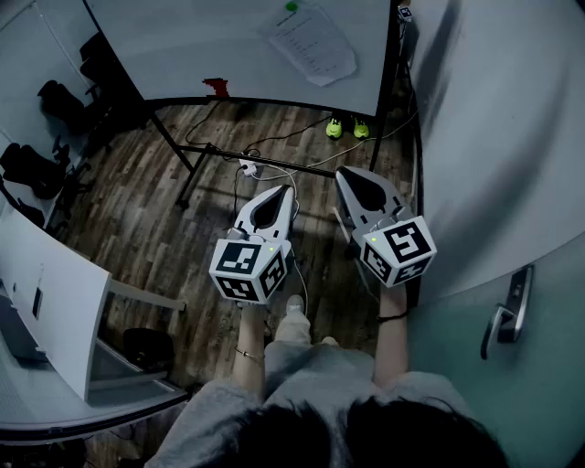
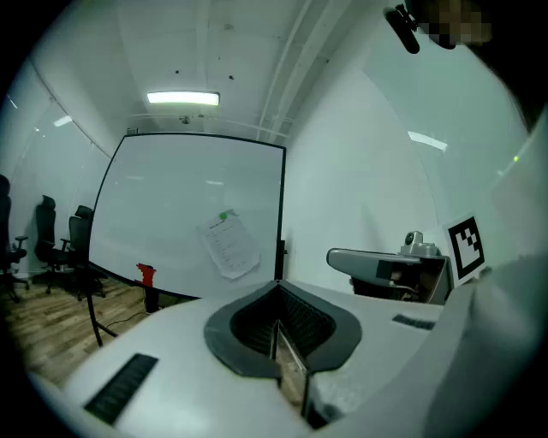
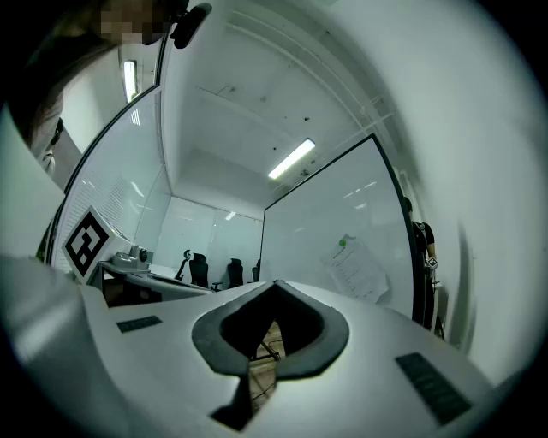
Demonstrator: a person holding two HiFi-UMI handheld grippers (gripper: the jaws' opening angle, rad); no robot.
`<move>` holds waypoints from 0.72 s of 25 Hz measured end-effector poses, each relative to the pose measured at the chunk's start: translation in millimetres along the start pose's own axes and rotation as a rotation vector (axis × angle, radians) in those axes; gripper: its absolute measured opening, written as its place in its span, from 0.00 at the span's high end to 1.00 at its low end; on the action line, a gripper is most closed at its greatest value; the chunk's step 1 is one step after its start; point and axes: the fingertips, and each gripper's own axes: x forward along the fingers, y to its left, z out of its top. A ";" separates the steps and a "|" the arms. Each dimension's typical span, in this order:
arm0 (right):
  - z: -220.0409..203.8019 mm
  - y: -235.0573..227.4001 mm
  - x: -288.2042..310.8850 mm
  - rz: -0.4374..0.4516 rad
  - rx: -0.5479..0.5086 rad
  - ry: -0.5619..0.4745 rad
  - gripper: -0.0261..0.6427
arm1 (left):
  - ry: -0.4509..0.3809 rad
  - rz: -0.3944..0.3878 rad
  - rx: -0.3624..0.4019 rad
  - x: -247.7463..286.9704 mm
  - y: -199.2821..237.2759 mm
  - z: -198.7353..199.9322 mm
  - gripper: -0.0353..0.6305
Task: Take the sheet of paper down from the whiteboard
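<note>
Approach step. Left claw [image 1: 287, 192] and right claw [image 1: 345, 175] both closed, empty, well short of whiteboard [image 1: 210, 46]. Next: close in on sheet of paper [image 1: 311, 41], open one claw.

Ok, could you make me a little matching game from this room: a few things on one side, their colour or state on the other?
Things:
1 sheet of paper
2 magnet at its top
3 small item on the ledge of the whiteboard
4 left gripper

Colour or state:
A red
B shut, empty
C white
D green

Pairs: 1-C, 2-D, 3-A, 4-B.
</note>
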 end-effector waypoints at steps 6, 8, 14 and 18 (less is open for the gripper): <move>-1.1 -9.1 -0.3 -0.008 0.005 0.001 0.96 | 0.005 -0.005 0.004 7.1 -0.4 0.2 0.94; -2.7 -12.7 0.2 -0.011 0.005 0.003 0.96 | 0.007 -0.008 0.006 10.3 -0.6 -0.5 0.94; -8.7 -21.6 0.7 -0.006 0.027 0.001 0.96 | 0.020 0.004 0.011 19.5 -0.9 -5.0 0.94; -15.8 -30.7 3.6 -0.010 0.059 -0.001 0.96 | 0.031 0.026 0.005 27.5 4.1 -9.3 0.94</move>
